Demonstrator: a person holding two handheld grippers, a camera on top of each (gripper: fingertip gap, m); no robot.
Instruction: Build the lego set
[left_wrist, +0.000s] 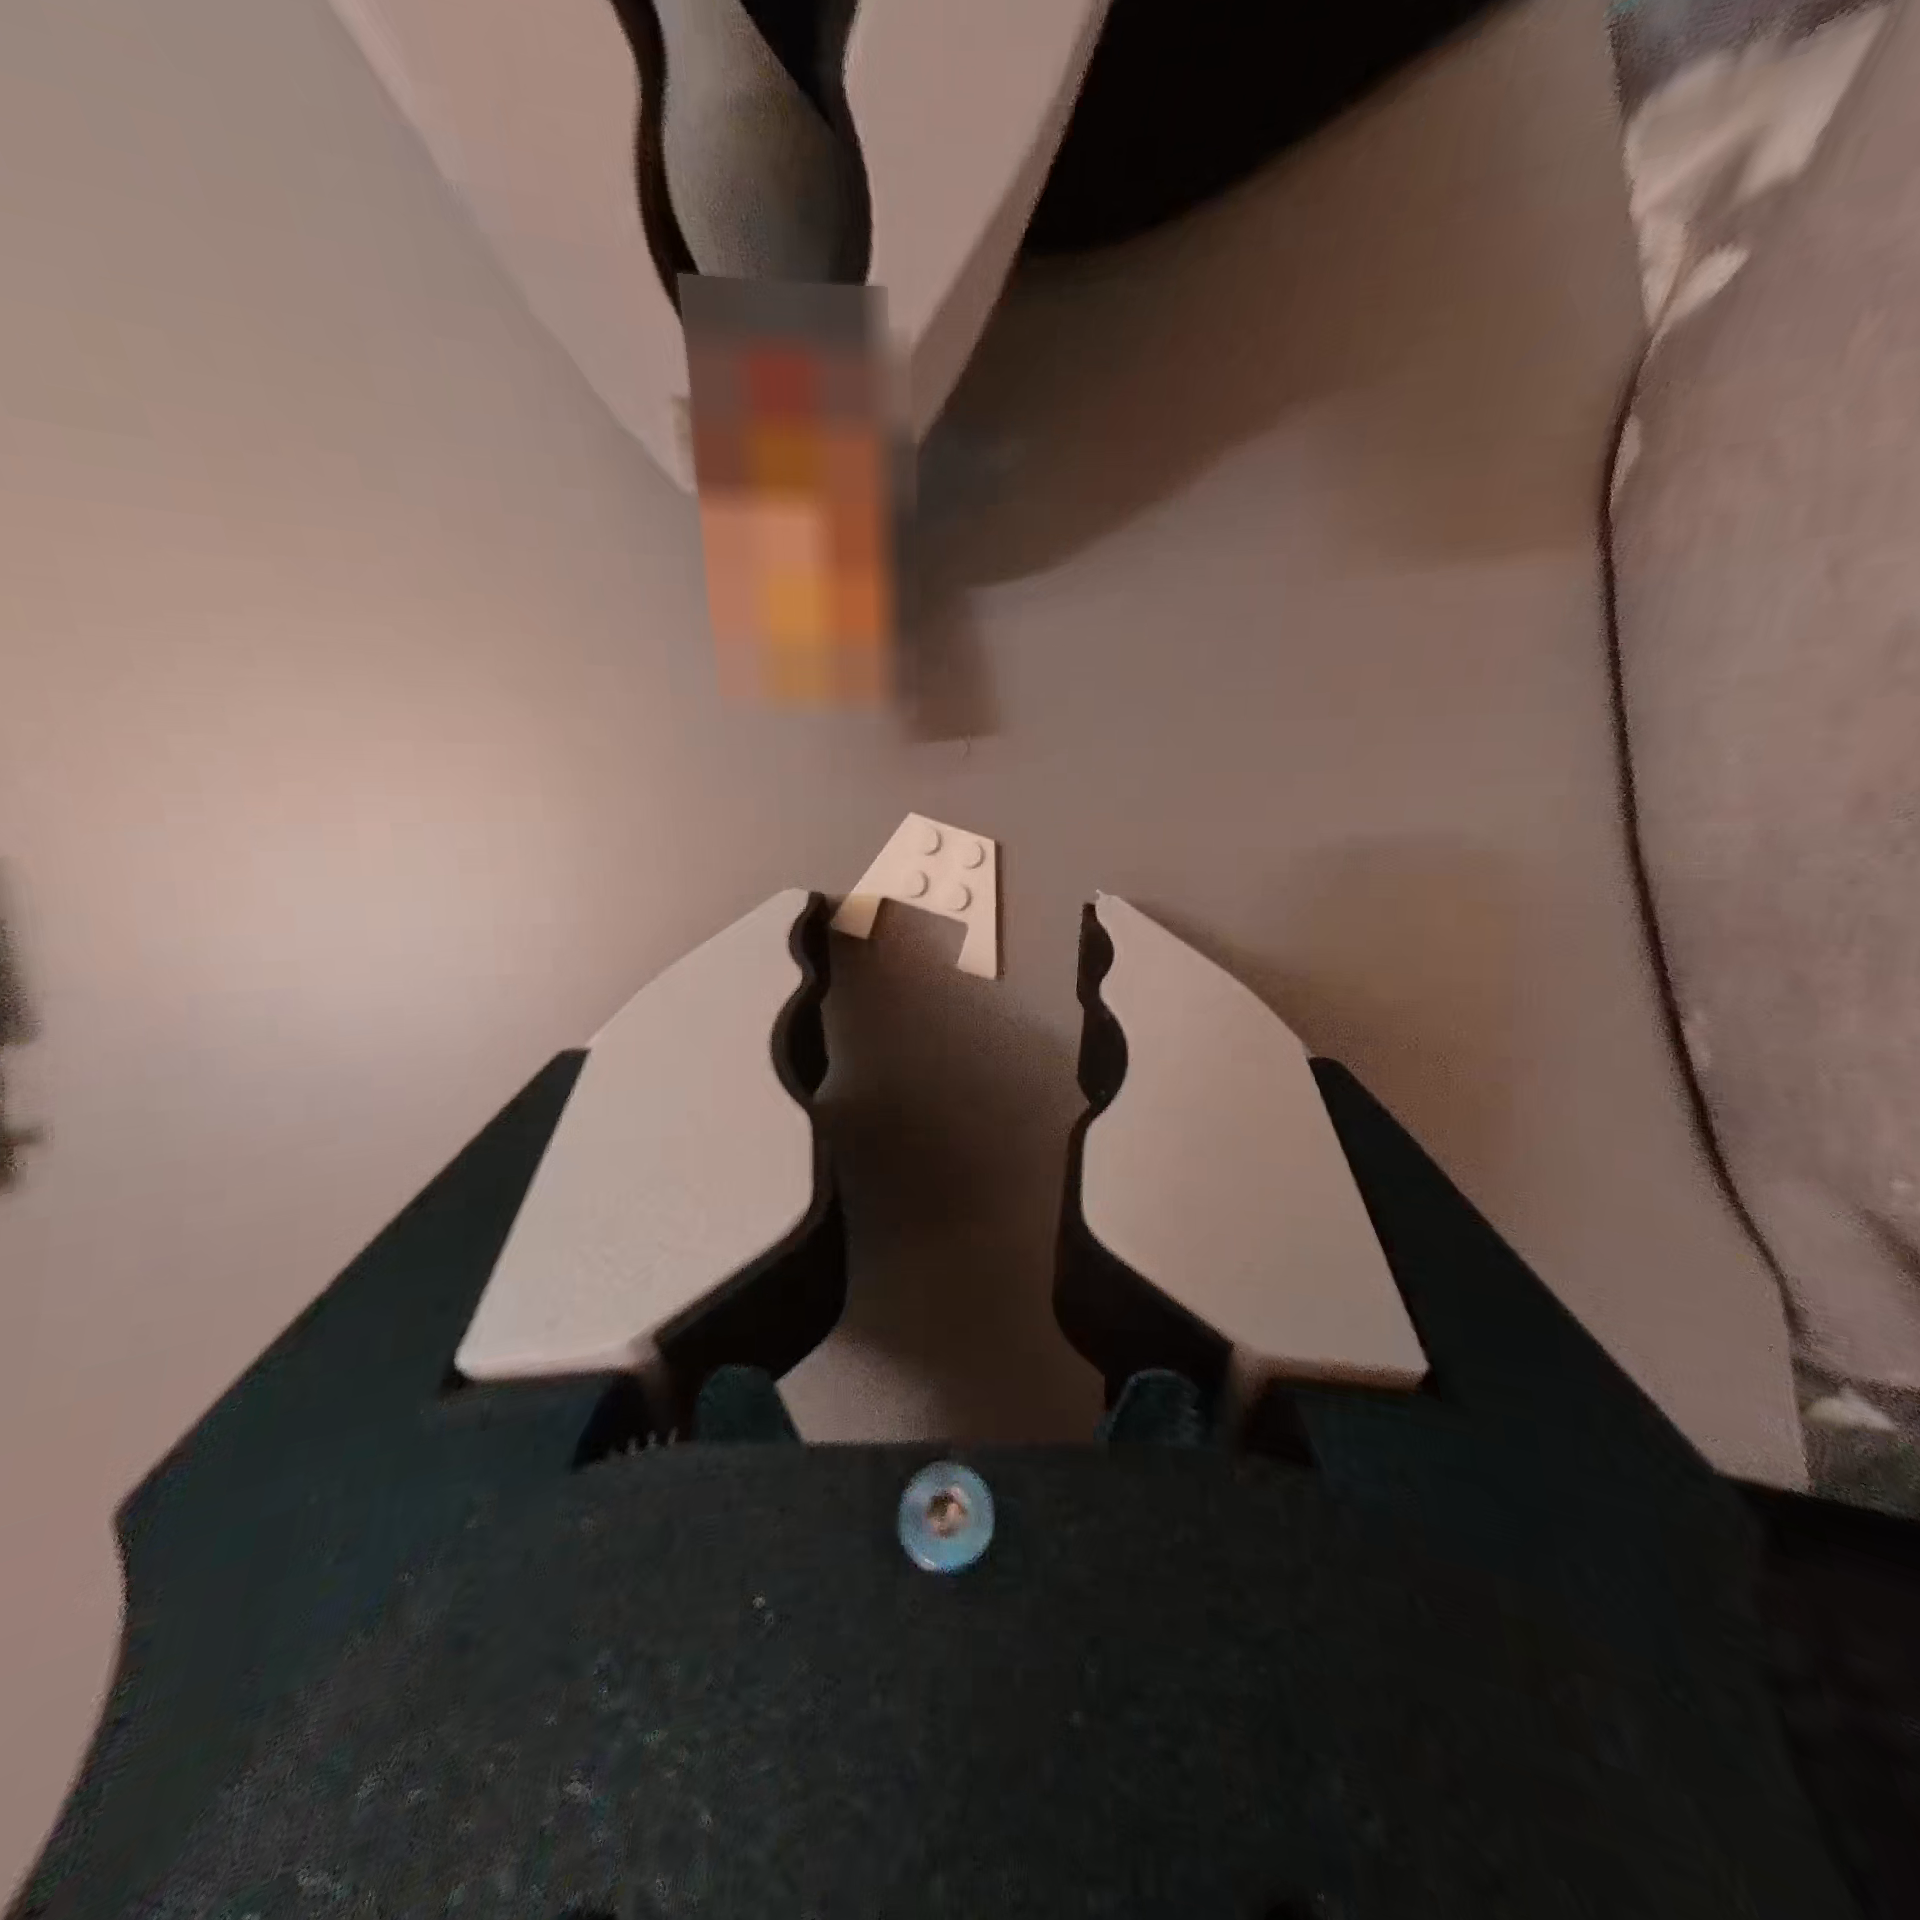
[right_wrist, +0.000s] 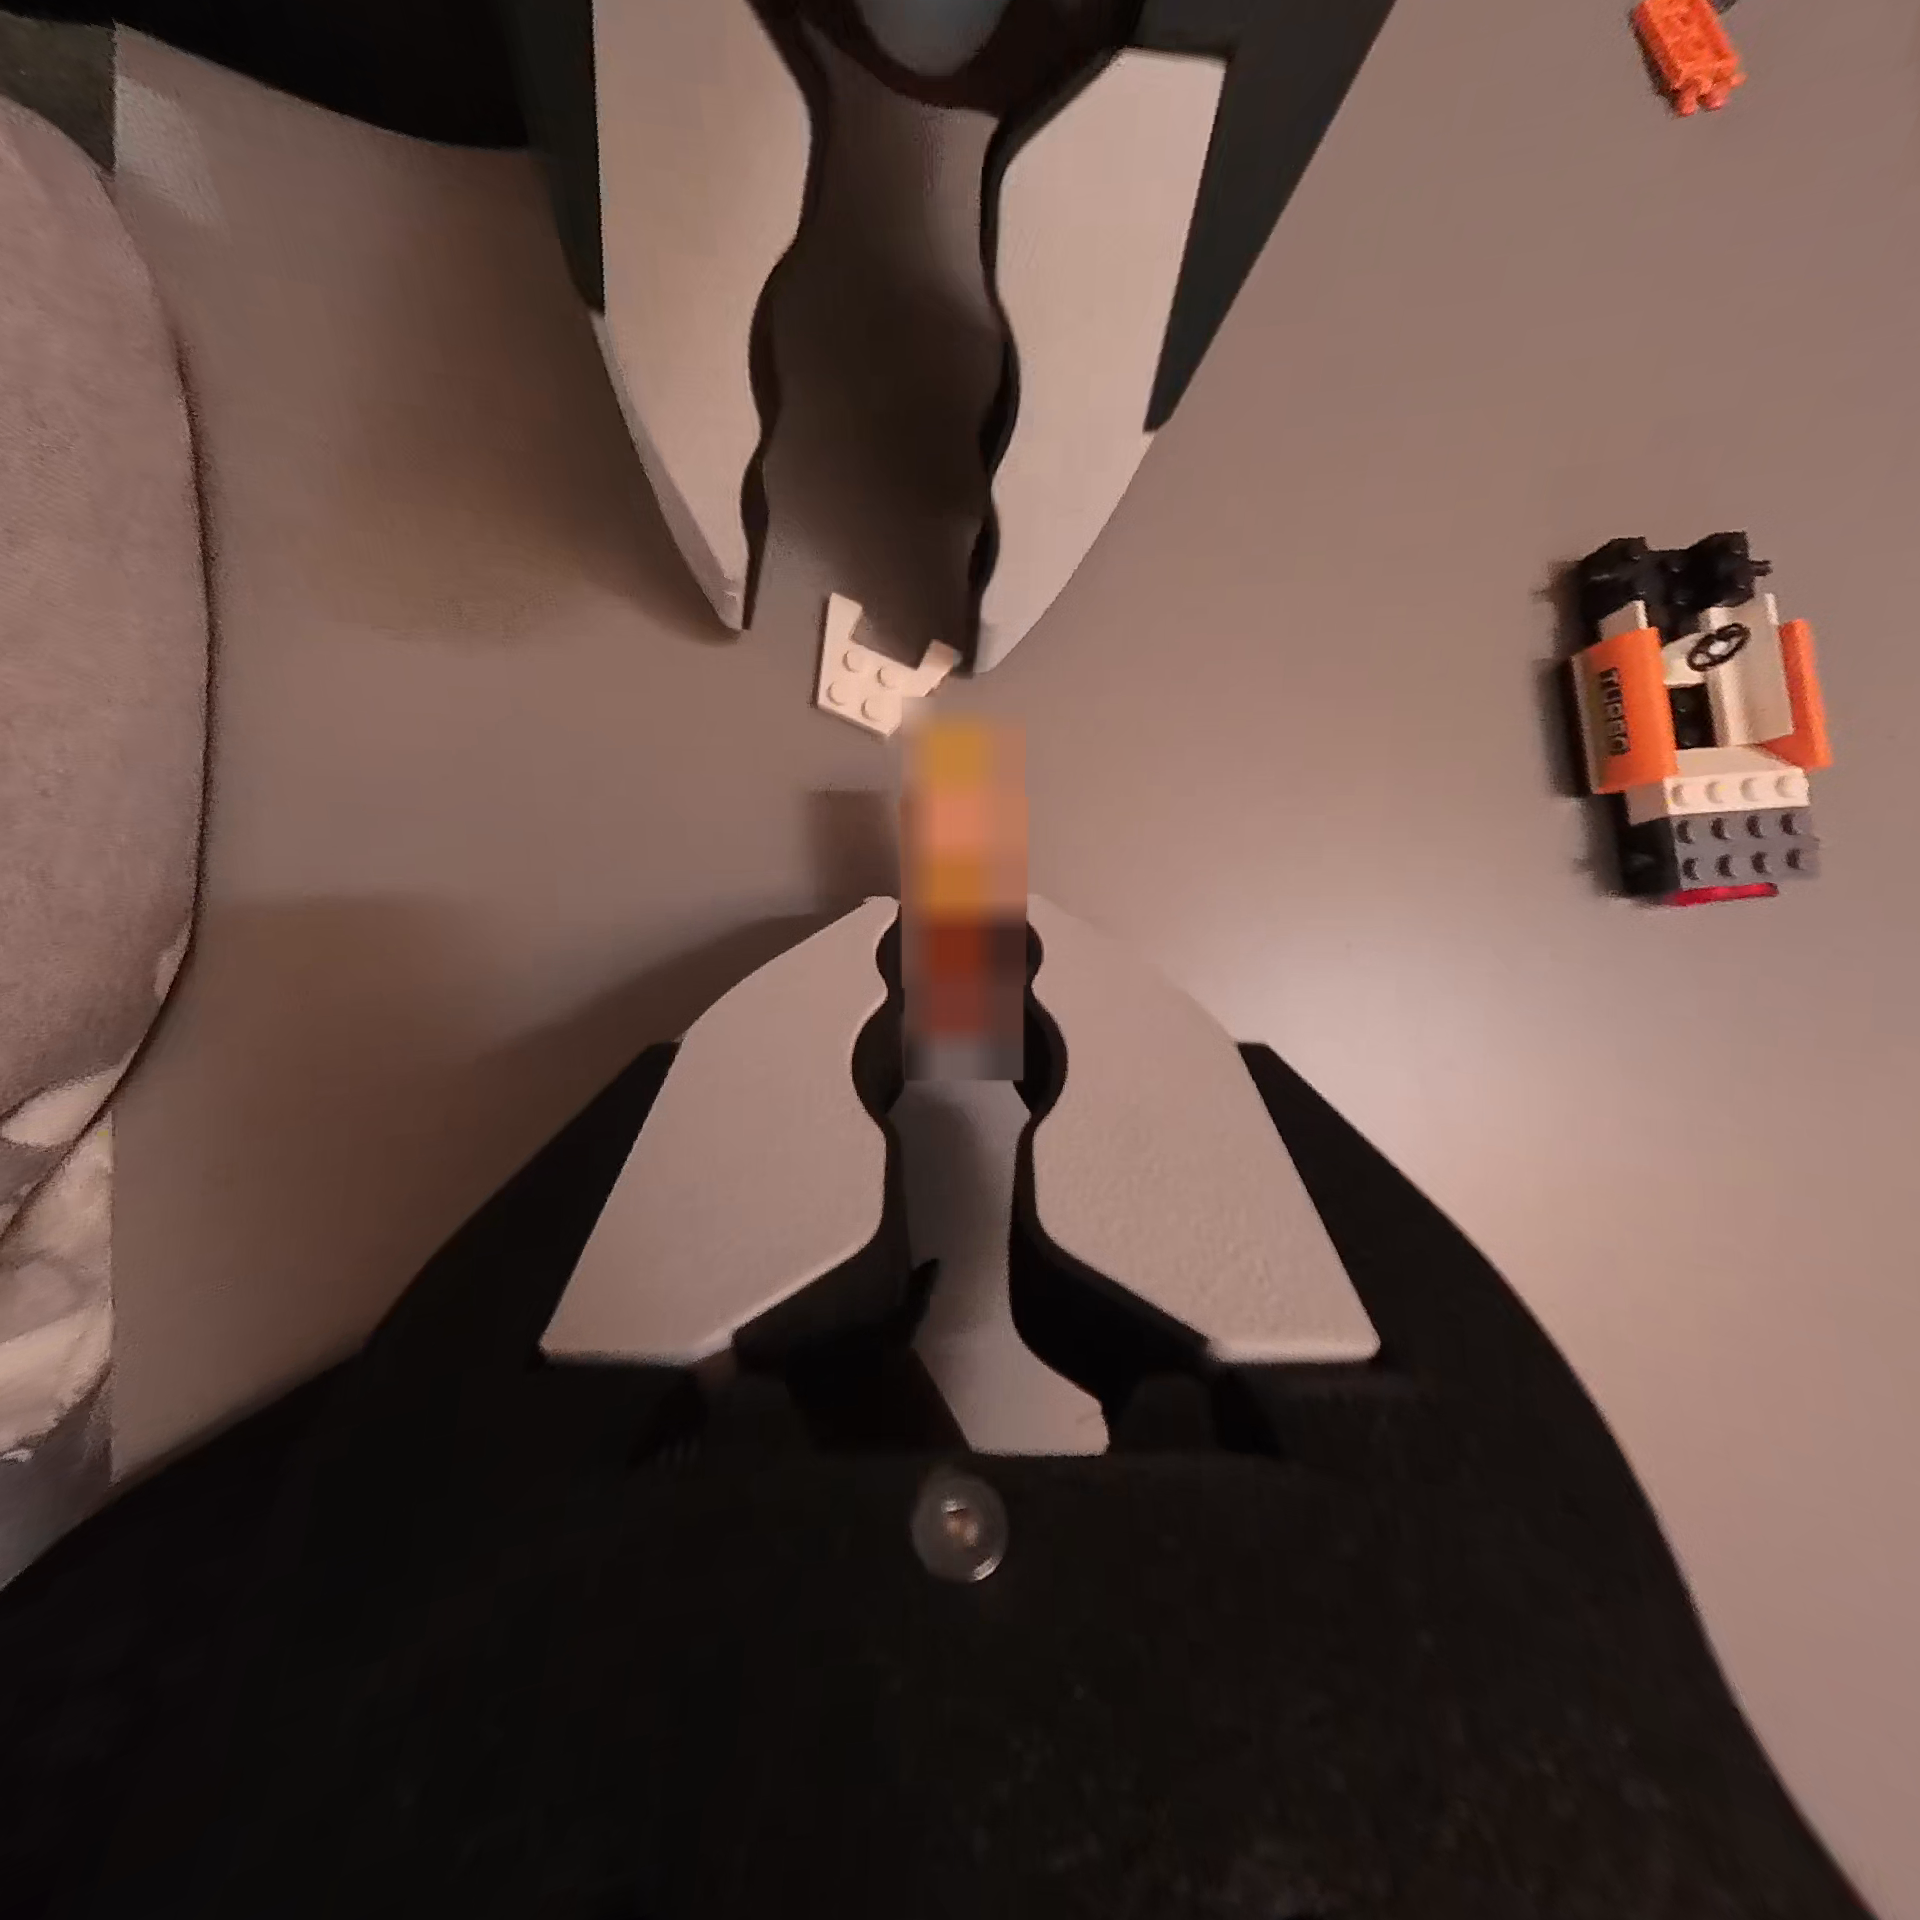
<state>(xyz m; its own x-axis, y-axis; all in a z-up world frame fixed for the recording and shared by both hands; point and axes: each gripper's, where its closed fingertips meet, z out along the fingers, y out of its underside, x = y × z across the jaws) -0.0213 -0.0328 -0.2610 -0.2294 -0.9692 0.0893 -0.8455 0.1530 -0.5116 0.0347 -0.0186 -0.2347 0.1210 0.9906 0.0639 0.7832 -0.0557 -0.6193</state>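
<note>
A white wedge plate (left_wrist: 940, 873) with four studs and a notch lies flat on the table (left_wrist: 312, 727). My left gripper (left_wrist: 951, 904) is open, its fingertips on either side of the plate's near end, and the left fingertip (left_wrist: 800, 914) is beside the plate's corner. The plate (right_wrist: 868, 681) and left gripper (right_wrist: 862, 634) also show in the right wrist view. My right gripper (right_wrist: 964, 914) is shut on a small lego piece (right_wrist: 956, 1132), mostly hidden under a blurred patch, and holds it just short of the plate. The right gripper (left_wrist: 800, 447) faces my left one.
A partly built white, orange, black and grey model (right_wrist: 1694, 738) lies on the table to the right. A small orange piece (right_wrist: 1688, 52) lies at the far right corner. A grey cushion or cloth (right_wrist: 83, 623) borders the table on the left. Spacing between my two grippers at the tips: around 7 cm.
</note>
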